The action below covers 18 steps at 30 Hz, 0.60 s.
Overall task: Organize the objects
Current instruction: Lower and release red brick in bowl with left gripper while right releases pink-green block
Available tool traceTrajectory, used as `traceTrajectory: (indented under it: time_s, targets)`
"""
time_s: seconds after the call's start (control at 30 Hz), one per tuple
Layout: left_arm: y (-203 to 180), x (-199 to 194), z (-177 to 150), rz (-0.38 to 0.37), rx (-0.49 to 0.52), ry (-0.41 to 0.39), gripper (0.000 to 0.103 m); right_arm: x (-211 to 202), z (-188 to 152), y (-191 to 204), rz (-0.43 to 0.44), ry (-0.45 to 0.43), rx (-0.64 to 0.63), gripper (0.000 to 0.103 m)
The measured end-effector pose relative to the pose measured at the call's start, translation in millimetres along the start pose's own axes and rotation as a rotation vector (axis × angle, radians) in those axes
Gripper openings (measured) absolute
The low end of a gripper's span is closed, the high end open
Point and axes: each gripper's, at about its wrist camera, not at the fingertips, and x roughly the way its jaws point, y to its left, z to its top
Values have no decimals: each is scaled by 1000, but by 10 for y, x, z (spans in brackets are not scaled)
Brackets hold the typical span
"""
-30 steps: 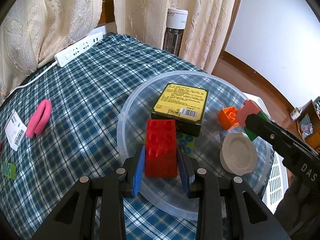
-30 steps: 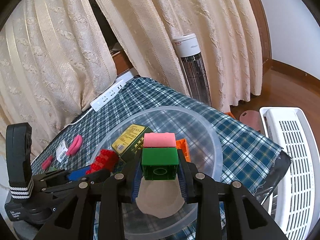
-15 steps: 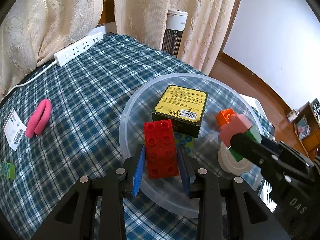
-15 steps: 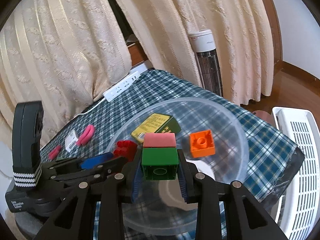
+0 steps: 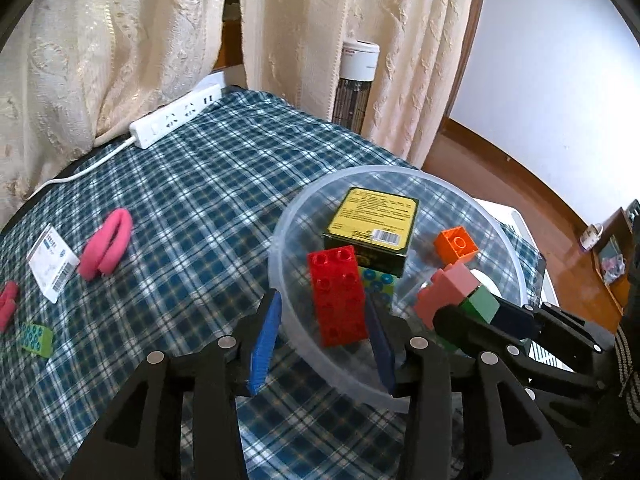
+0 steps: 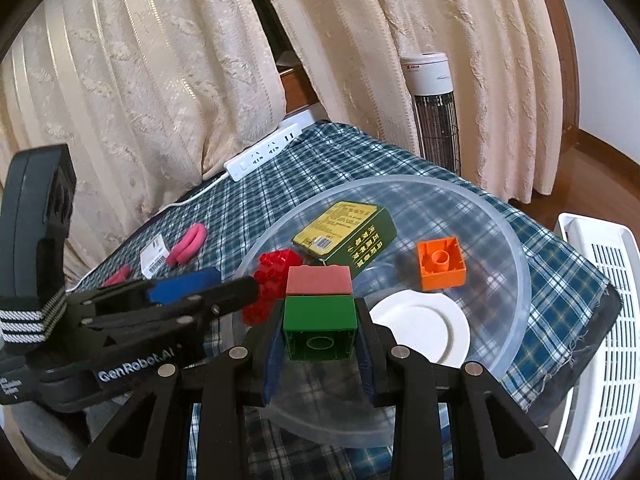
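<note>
- Left wrist view, writing first: nothing really readable here, just a barcode on the green and yellow box and another on the white tag lying on the cloth.
- Clear plastic bowl holds that box, an orange brick, a flat green studded piece and a white lid mostly hidden behind the right gripper.
- Left gripper has its jaws opening; the red brick sits between the blue pads, looks loose from the left one, and I can't tell about the right one.
- Outside the bowl on the blue plaid tablecloth: a pink hair tie, another pink bit at the left edge, a small green brick and a white power strip at the far edge.
- Cream curtains, a tower heater and a wood floor sit behind.
- Right wrist view: "GenRobot.AI" is printed on the left gripper's body; the box has side lettering too small to read.
- Right gripper pinches the green brick tight, with a pink brick stacked on top, over the near side of the bowl.
- White lid lies flat in the bowl, orange brick hollow side up.
- White slatted thing stands right of the table.
</note>
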Motion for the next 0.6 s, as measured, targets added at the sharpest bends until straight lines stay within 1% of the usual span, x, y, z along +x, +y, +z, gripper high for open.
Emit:
traceTrajectory:
  time_s: [0.33, 0.4, 0.6]
  targets:
    - [146, -80, -56, 17, -36, -6, 45, 12, -28, 61, -3, 15, -11, 34]
    - [169, -95, -64, 20, -41, -6, 45, 15, -35, 68, -7, 18, -9, 36]
    - [224, -128, -88, 26, -55, -5, 45, 1, -29, 88, -14, 18, -10, 36]
